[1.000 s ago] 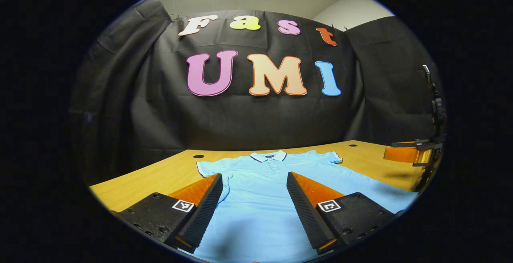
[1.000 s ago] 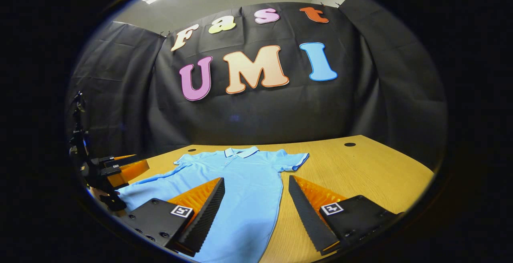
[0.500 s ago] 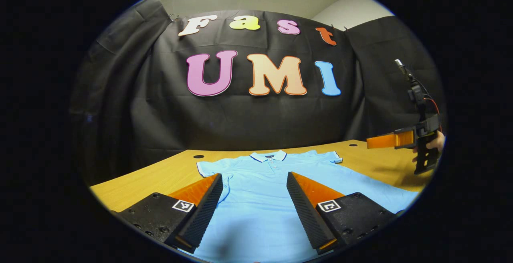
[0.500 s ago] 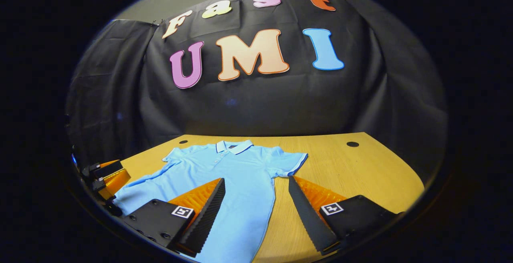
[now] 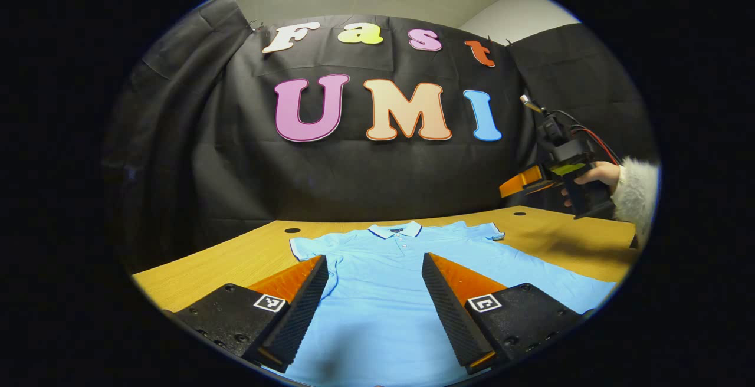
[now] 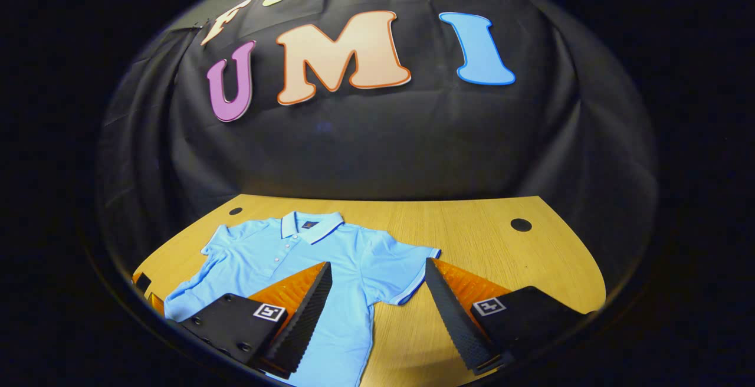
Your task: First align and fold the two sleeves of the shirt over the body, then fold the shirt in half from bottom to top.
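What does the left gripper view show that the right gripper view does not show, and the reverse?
Left gripper view alone: the right hand-held gripper raised above the table's far right side, held by a hand with a fluffy white sleeve, plus grey wall above the cloth.

Right gripper view alone: the sleeve with striped cuff lying between its own open fingers.

Both share: the light blue polo shirt lying flat and unfolded on the wooden table, and open fingers touching nothing.

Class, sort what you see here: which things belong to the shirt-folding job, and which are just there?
Part of the job:
- shirt, flat, both sleeves unfolded
- left gripper, open
- right gripper, open
- hand holding the right gripper

Just there:
- table
- round holes in the table
- black cloth wall
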Tool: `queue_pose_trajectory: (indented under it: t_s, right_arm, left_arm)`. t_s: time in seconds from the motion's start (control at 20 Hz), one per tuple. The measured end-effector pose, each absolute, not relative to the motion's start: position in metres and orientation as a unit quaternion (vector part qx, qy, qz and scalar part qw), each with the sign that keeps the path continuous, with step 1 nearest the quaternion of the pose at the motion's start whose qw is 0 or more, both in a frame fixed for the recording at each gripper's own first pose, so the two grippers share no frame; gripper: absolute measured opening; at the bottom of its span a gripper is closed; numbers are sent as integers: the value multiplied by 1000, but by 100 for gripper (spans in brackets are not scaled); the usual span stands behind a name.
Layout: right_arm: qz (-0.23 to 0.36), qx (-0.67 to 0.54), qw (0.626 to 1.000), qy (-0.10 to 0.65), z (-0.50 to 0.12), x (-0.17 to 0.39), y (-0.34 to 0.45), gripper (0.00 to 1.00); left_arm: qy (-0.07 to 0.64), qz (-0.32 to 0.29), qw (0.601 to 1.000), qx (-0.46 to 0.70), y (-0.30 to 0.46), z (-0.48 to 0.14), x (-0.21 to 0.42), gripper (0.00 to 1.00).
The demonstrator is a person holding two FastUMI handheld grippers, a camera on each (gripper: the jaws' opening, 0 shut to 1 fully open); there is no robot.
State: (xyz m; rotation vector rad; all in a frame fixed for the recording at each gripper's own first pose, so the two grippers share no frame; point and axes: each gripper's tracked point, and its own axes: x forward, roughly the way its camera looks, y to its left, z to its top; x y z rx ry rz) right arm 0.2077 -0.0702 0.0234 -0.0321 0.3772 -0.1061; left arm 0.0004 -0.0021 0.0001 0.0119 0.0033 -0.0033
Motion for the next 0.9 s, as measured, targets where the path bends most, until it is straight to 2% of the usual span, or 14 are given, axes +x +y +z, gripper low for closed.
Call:
queue_pose_trajectory:
  t_s: [0.3,0.45,0.7,0.75,0.9]
  right_arm:
    - [-113,-43,963,241,-31,266,-120,96]
    - [-132,-23,955,264,-62,281,-134,99]
    - [-151,0,950,273,-85,292,-154,99]
    - [-151,1,950,272,-87,293,-154,96]
    - [-145,12,951,273,-93,297,-150,97]
  left_arm:
    - [2,-2,1000,6,-1,1,0,95]
    - [2,-2,1000,6,-1,0,0,95]
    - [1,-2,1000,6,-1,0,0,95]
    - [1,-2,1000,6,-1,0,0,95]
    - [1,-2,1000,6,-2,-1,0,96]
